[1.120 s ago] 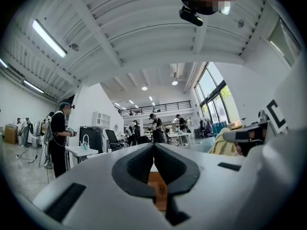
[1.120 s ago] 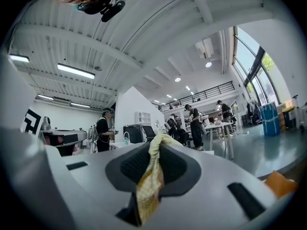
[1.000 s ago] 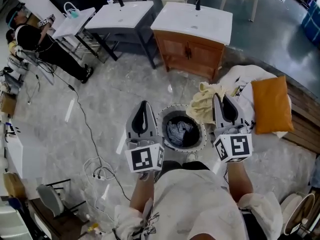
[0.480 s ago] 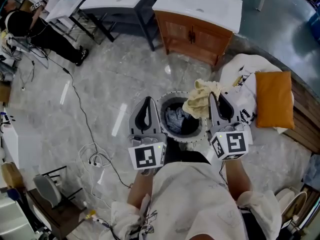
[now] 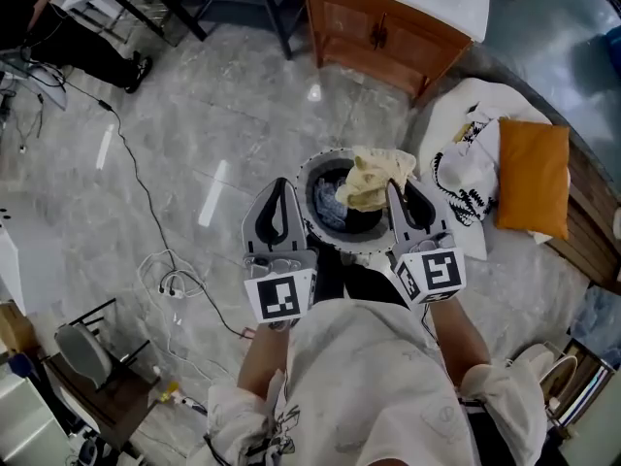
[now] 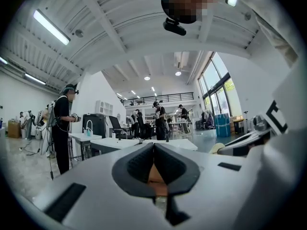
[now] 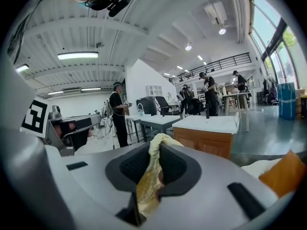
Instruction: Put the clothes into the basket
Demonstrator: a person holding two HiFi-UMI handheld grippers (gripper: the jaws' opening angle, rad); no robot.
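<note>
- Both grippers have come down toward the basket (image 5: 309,178) at frame centre. The yellow cloth (image 5: 374,175) now hangs over its upper-right rim, where it was beside the rim before.
- White printed fabric (image 5: 464,153) lies right of the basket, touching an orange cushion (image 5: 532,178). If it is clothing, it is probably still to be collected.
- A grey-blue garment (image 5: 330,207) already sits inside the basket, so the task looks partly done.
- The right gripper (image 5: 398,194), at the basket's right rim, has its jaws clamped on the yellow cloth, which is not yet released.
- The left gripper (image 5: 279,202), at the basket's left, has its jaws pressed together on nothing.
</note>
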